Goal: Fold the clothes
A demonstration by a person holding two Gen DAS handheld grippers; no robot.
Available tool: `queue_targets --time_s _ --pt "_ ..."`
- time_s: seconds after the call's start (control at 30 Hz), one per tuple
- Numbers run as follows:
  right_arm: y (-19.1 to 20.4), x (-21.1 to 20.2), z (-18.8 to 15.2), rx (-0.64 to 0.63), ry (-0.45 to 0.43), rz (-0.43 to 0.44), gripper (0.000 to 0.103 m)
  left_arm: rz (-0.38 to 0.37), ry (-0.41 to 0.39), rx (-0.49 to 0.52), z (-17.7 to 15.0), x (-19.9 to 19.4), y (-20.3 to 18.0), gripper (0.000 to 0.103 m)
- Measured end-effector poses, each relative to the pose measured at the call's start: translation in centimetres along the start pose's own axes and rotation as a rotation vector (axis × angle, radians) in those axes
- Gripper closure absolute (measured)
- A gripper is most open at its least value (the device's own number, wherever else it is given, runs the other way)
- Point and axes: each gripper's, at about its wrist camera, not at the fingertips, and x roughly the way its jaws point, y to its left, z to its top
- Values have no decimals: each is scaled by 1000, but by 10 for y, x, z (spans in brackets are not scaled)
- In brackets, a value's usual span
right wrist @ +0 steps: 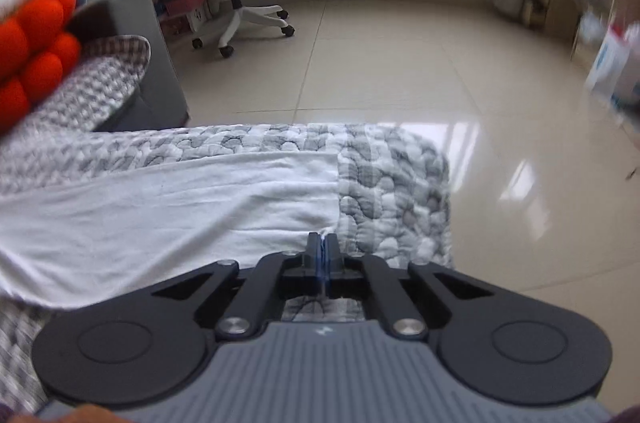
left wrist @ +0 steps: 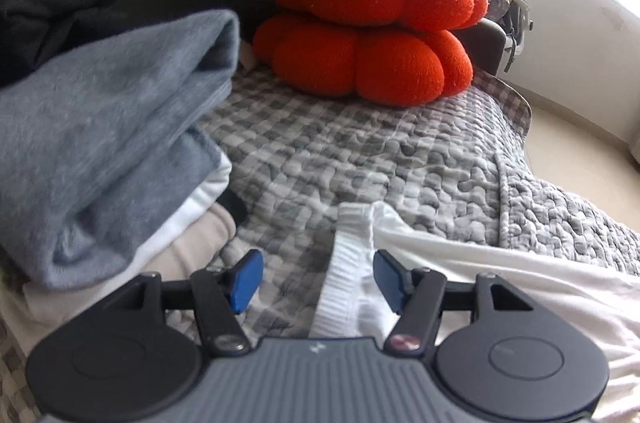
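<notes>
The left gripper (left wrist: 318, 281) has its jaws well apart, the white garment's (left wrist: 460, 263) ribbed edge lying loose between them. The right gripper (right wrist: 321, 249) is closed, apparently pinching the garment's corner. It lies spread on a checked quilt (left wrist: 360, 151).

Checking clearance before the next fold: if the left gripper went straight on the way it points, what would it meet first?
Probably the white garment's ribbed waistband, lying between the open left gripper fingers, then the checked quilt; depth is unclear.
</notes>
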Motion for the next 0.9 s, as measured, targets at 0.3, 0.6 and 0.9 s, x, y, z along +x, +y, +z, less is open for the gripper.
queue_targets --time_s 0.3,0.6,0.9 --pt "-8 4 12 -2 -75 -117 103 2 37 32 -8 9 -3 39" --pt "11 18 0 -140 -30 -84 88 -27 41 -7 -7 5 10 36" --pt "150 28 25 -590 -40 227 51 -75 25 -51 0 4 8 34"
